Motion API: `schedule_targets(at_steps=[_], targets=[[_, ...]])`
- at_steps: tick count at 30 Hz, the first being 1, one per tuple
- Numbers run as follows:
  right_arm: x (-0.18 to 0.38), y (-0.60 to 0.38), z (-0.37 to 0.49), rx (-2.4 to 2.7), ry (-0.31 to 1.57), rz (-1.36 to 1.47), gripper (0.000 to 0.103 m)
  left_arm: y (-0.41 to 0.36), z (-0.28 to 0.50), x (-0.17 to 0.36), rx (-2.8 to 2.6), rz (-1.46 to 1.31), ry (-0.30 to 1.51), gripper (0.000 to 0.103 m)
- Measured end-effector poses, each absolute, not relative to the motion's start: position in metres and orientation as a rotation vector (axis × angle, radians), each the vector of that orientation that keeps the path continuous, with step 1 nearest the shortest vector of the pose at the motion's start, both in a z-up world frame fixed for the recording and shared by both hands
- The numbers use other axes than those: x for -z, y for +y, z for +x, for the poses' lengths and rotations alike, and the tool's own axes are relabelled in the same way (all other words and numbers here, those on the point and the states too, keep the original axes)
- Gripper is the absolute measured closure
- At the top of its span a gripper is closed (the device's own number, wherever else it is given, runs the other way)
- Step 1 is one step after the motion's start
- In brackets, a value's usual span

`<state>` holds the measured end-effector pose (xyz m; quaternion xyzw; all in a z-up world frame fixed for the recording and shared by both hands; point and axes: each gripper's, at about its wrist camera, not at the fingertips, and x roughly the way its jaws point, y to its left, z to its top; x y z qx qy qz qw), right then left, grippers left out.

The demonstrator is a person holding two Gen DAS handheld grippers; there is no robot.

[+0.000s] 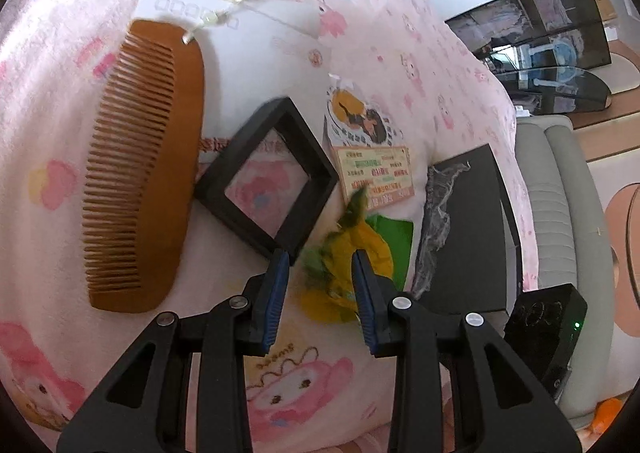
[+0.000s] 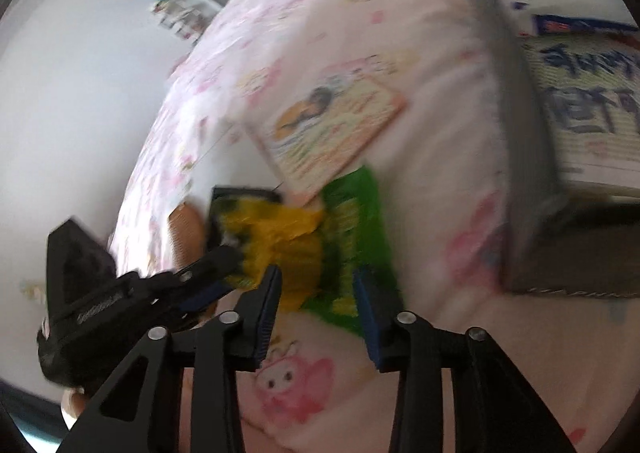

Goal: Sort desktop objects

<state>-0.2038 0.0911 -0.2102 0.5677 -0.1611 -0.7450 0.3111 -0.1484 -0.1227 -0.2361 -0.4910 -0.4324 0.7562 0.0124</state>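
A crumpled yellow and green thing (image 1: 340, 265) sits between the blue pads of my left gripper (image 1: 322, 277), which is shut on it. Part of it overlaps a flat green packet (image 1: 400, 245) on the pink cartoon-print blanket. Left of it lie a black square frame (image 1: 266, 173) and a wooden comb (image 1: 140, 169), with a printed card (image 1: 372, 169) above. The blurred right wrist view shows my left gripper (image 2: 224, 273) coming in from the left onto the yellow thing (image 2: 288, 237). My right gripper (image 2: 316, 293) stands open, short of the green packet (image 2: 360, 221), with nothing pinched.
A white envelope (image 1: 224, 9) lies past the comb. A black board with crinkled plastic (image 1: 472, 233) sits at the blanket's right edge, beside a black device with a green light (image 1: 544, 329) and grey cushions (image 1: 560, 213). Printed boxes (image 2: 580, 113) stand right of the card (image 2: 328, 129).
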Motion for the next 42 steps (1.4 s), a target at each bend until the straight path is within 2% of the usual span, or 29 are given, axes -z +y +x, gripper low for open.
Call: schedule_targets(at_steps=[5, 8, 12, 14, 18, 22, 23, 25, 29, 39, 41, 42], targets=[[0.199, 0.08, -0.19, 1.914, -0.362, 1.46, 0.073, -0.124, -0.139, 0.228, -2.351, -1.485, -1.368, 0.072], [0.188, 0.081, -0.185, 1.946, -0.331, 1.427, 0.073, -0.129, -0.132, 0.22, -2.38, -1.438, -1.384, 0.081], [0.18, 0.089, -0.188, 2.137, -0.262, 1.435, 0.072, -0.141, -0.126, 0.214, -2.416, -1.371, -1.446, 0.081], [0.186, 0.094, -0.194, 2.178, -0.261, 1.486, 0.067, -0.141, -0.129, 0.217, -2.402, -1.384, -1.455, 0.079], [0.215, 0.097, -0.206, 2.101, -0.383, 1.616, 0.055, -0.133, -0.141, 0.224, -2.397, -1.42, -1.415, 0.059], [0.223, 0.09, -0.211, 2.13, -0.384, 1.55, 0.052, -0.125, -0.152, 0.234, -2.378, -1.487, -1.371, 0.059], [0.223, 0.087, -0.212, 2.112, -0.394, 1.521, 0.053, -0.124, -0.154, 0.238, -2.362, -1.5, -1.369, 0.059], [0.223, 0.083, -0.211, 2.051, -0.435, 1.489, 0.06, -0.119, -0.156, 0.239, -2.349, -1.515, -1.342, 0.067], [0.221, 0.074, -0.2, 1.992, -0.405, 1.465, 0.074, -0.111, -0.155, 0.232, -2.388, -1.512, -1.268, 0.068], [0.188, 0.099, -0.163, 2.005, -0.368, 1.447, 0.075, -0.096, -0.13, 0.22, -2.234, -1.517, -1.239, 0.068], [0.182, 0.108, -0.164, 2.012, -0.369, 1.453, 0.075, -0.098, -0.127, 0.225, -2.204, -1.529, -1.287, 0.063], [0.183, 0.107, -0.164, 2.02, -0.354, 1.461, 0.075, -0.102, -0.126, 0.228, -2.186, -1.536, -1.322, 0.056]])
